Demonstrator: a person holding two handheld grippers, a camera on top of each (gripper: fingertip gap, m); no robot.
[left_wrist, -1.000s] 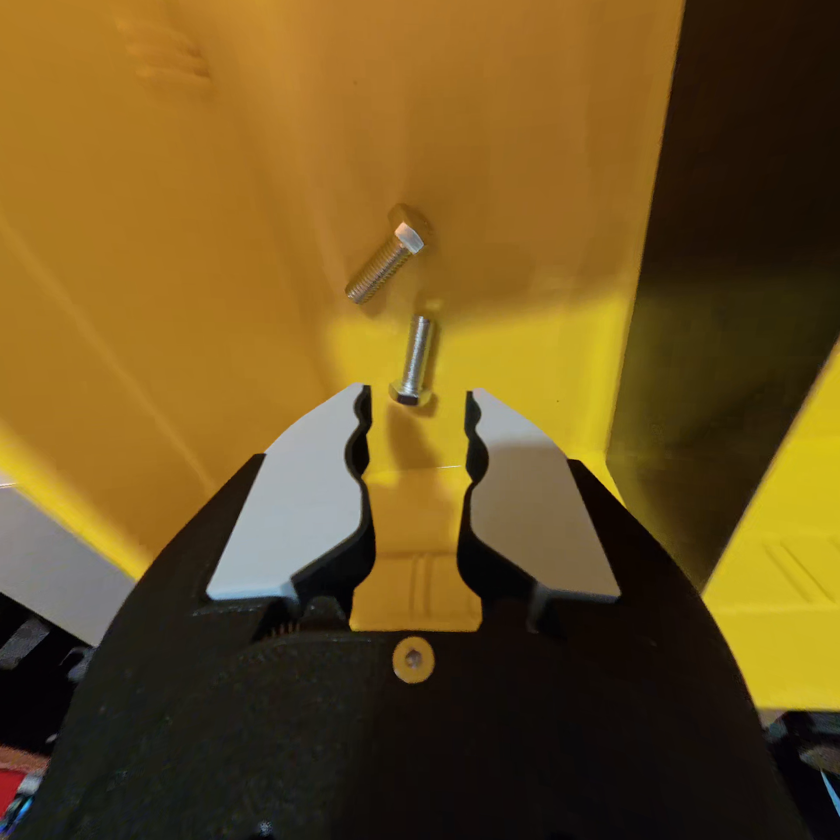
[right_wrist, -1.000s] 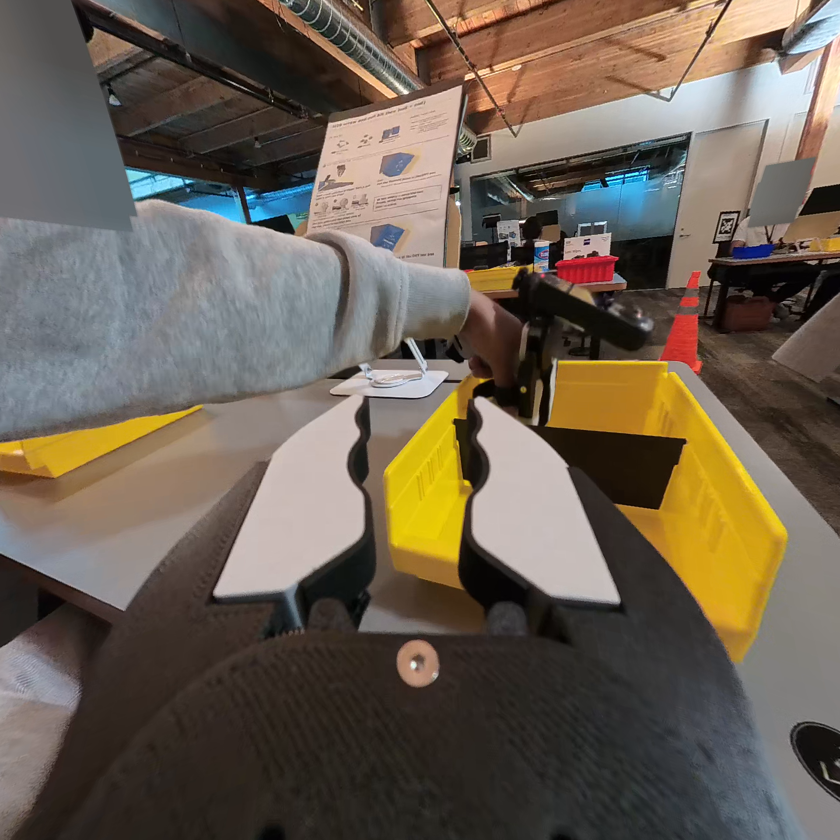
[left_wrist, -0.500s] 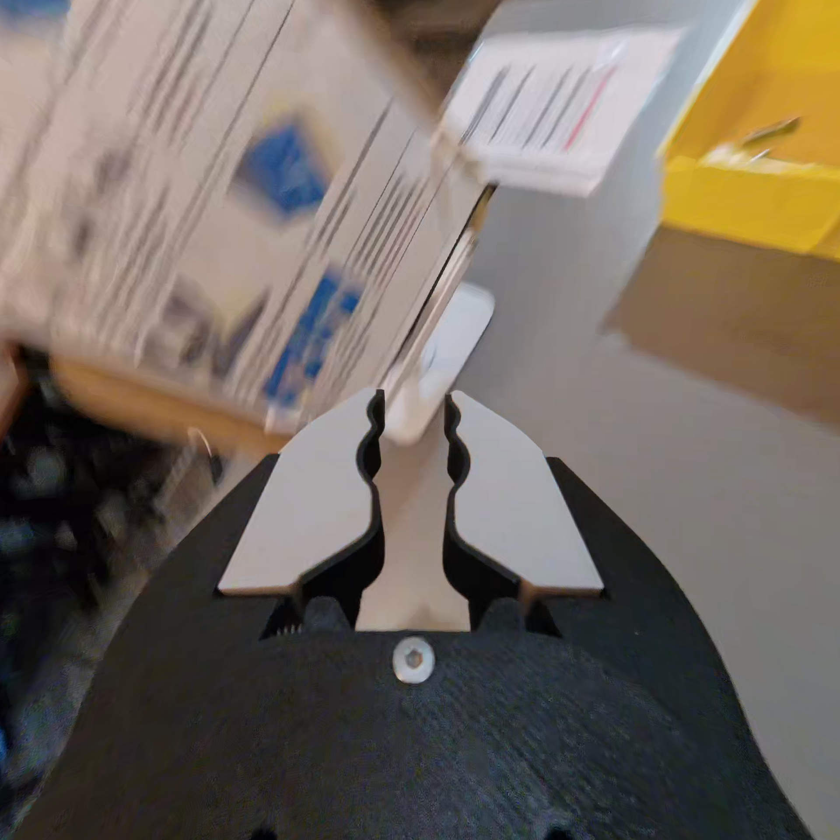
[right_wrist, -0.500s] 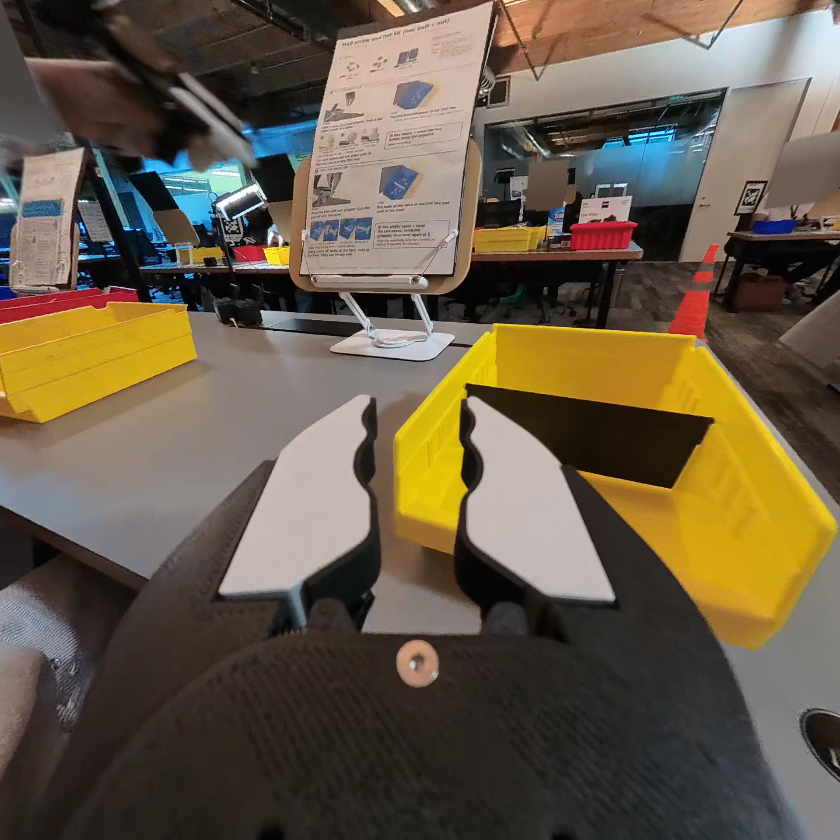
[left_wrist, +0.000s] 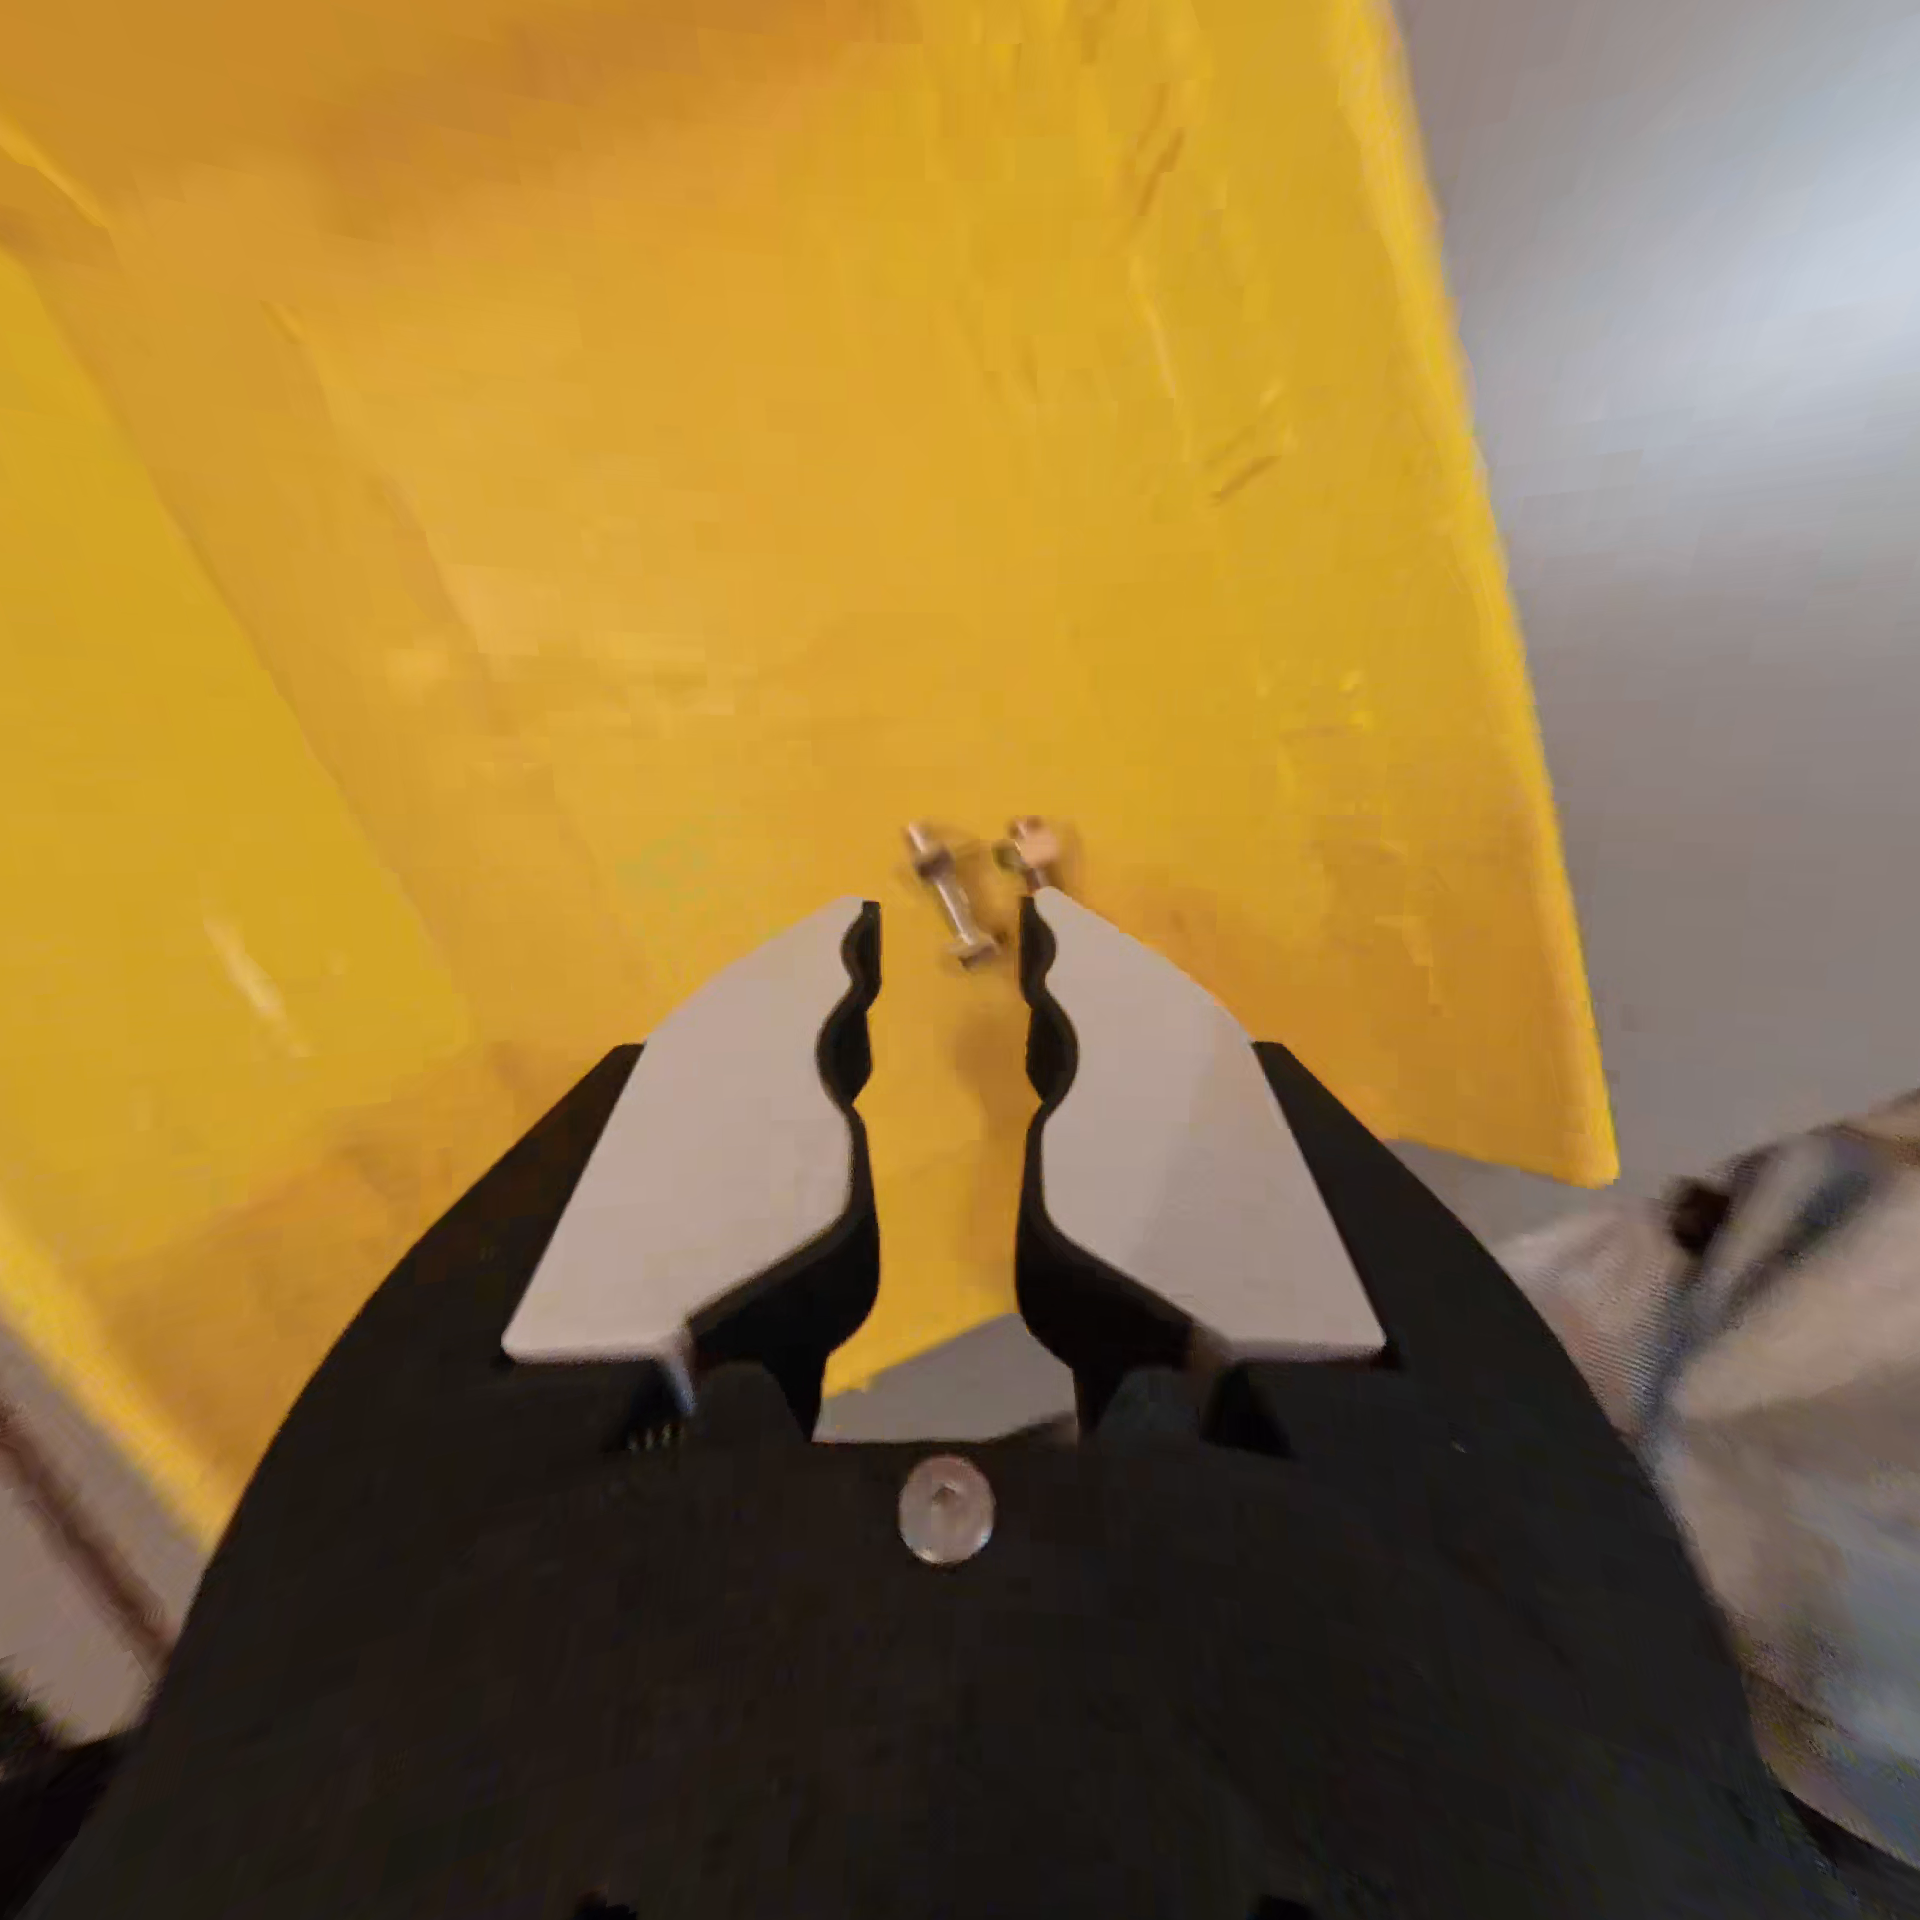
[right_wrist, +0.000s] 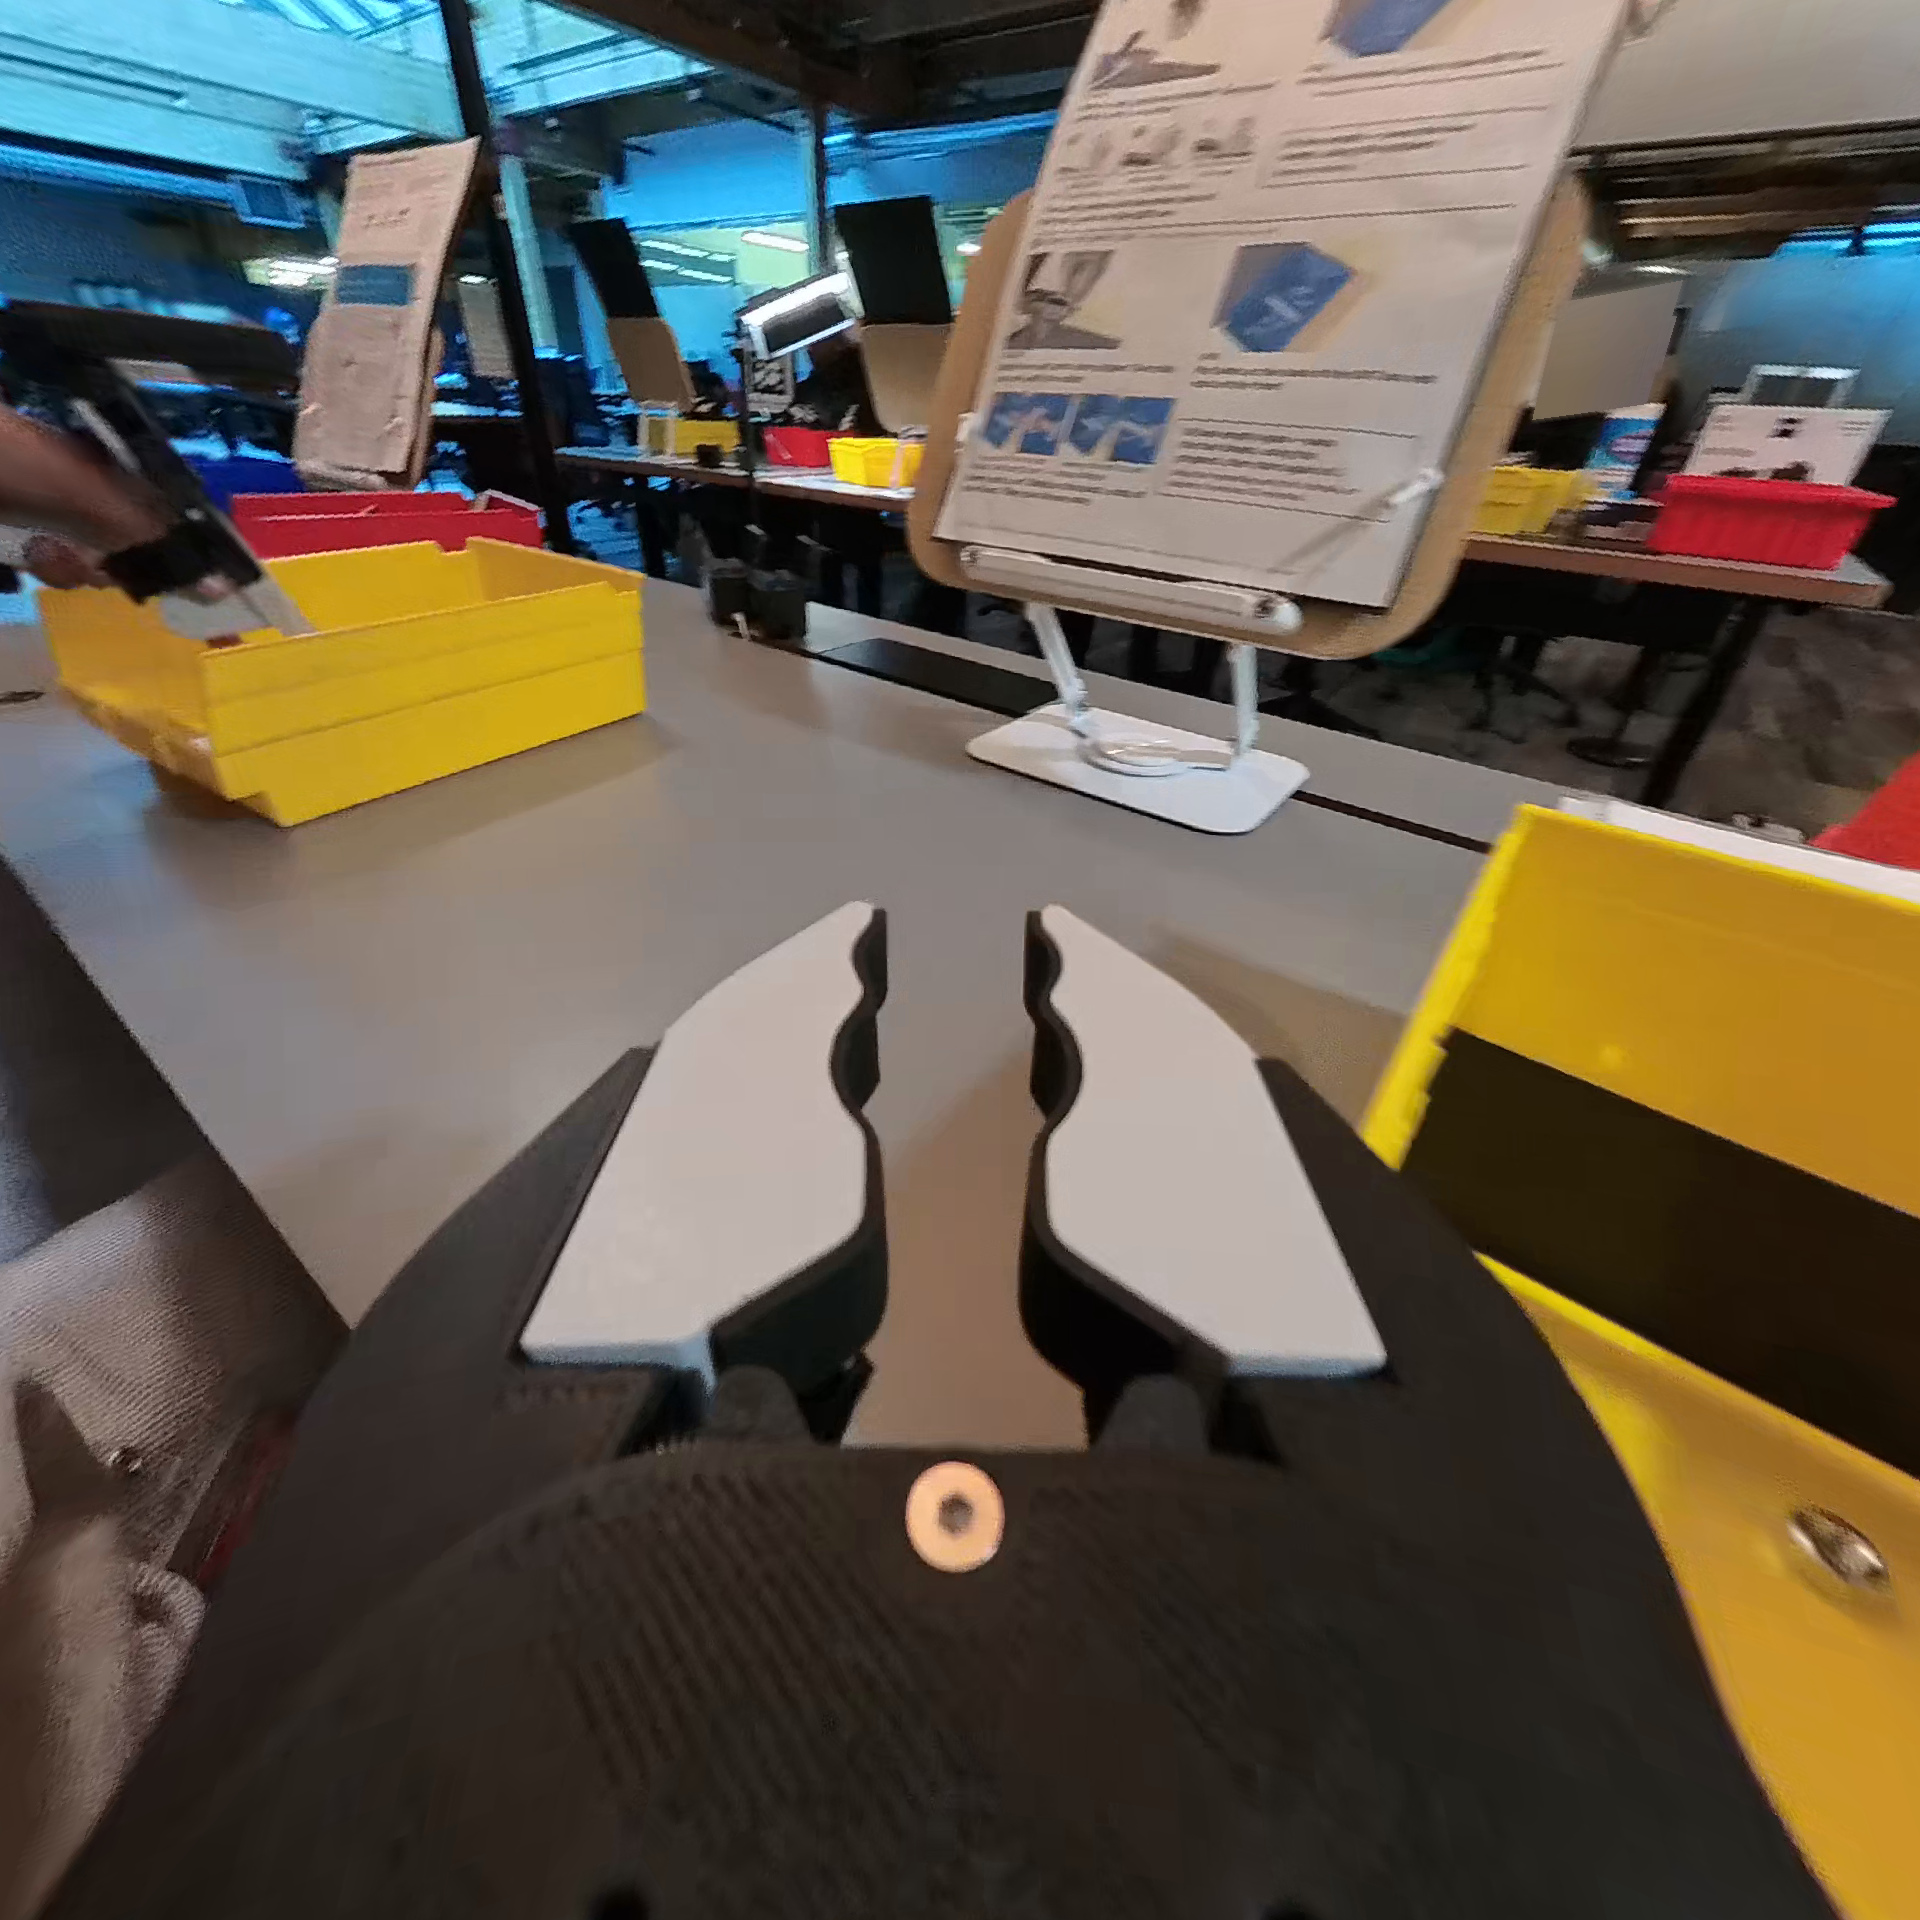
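Observation:
My left gripper (left_wrist: 949, 902) is open and empty, hanging over the inside of a yellow bin (left_wrist: 727, 468). A small silver bolt (left_wrist: 948, 908) lies on the bin floor just past the fingertips. A second bolt (left_wrist: 1027, 844) lies by the right fingertip. In the right wrist view the same gripper (right_wrist: 223, 603) shows far left, dipped into the left yellow bin (right_wrist: 416, 675). My right gripper (right_wrist: 954, 914) is open and empty above the grey table (right_wrist: 623, 914). A second yellow bin (right_wrist: 1704, 977) with a black divider (right_wrist: 1662, 1174) stands just right of it.
A document stand (right_wrist: 1153, 748) holding a printed sheet (right_wrist: 1278, 291) stands at the back of the table. A red bin (right_wrist: 384, 520) sits behind the left yellow bin. A person's grey sleeve (left_wrist: 1787, 1351) shows at the right of the left wrist view. Other tables with bins fill the background.
My left gripper swung from the right yellow bin, where it hung over two bolts, across the table into the left yellow bin. My right gripper turned left, so the divided bin slid to the right edge.

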